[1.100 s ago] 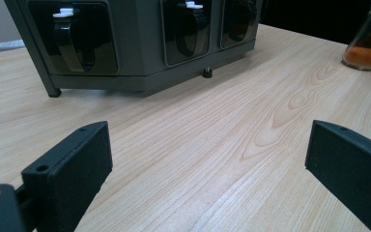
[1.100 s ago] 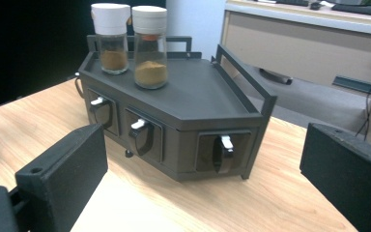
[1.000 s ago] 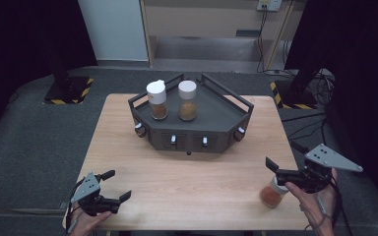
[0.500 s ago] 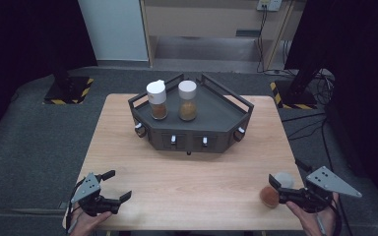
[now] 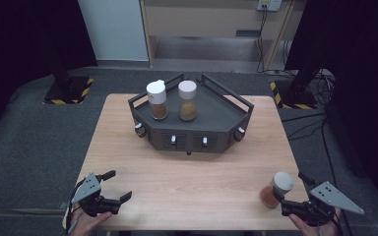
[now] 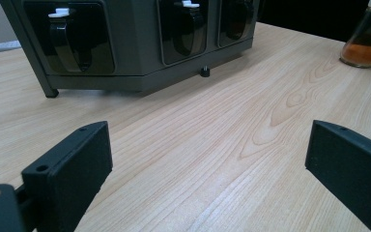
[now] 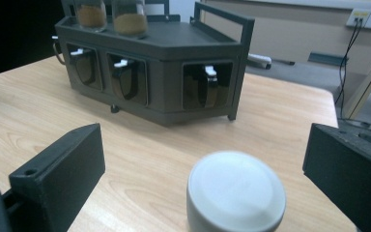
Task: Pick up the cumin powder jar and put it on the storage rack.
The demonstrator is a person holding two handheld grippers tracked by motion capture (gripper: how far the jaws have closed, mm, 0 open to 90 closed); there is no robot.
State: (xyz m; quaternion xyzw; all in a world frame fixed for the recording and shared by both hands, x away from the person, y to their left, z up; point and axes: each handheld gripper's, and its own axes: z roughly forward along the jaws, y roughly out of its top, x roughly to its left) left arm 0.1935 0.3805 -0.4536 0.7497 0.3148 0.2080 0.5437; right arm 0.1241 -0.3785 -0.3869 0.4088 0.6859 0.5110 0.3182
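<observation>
The right tool (image 5: 288,192), jaws apart, flanks the white-capped spice jar (image 5: 276,189) without touching it, at five o'clock on the desk (image 5: 197,172). The left tool (image 5: 114,186), also apart and empty, sits at seven o'clock. The dark rack (image 5: 216,115) stands at twelve with two jars.

Pretty dim room: the wooden table (image 5: 128,132) sits on grey carpet (image 5: 34,142), with a pale wall panel (image 5: 113,29) behind it, black-and-yellow-striped stand bases (image 5: 69,91) off both far corners, and a wall socket (image 5: 269,5) behind its far right.
</observation>
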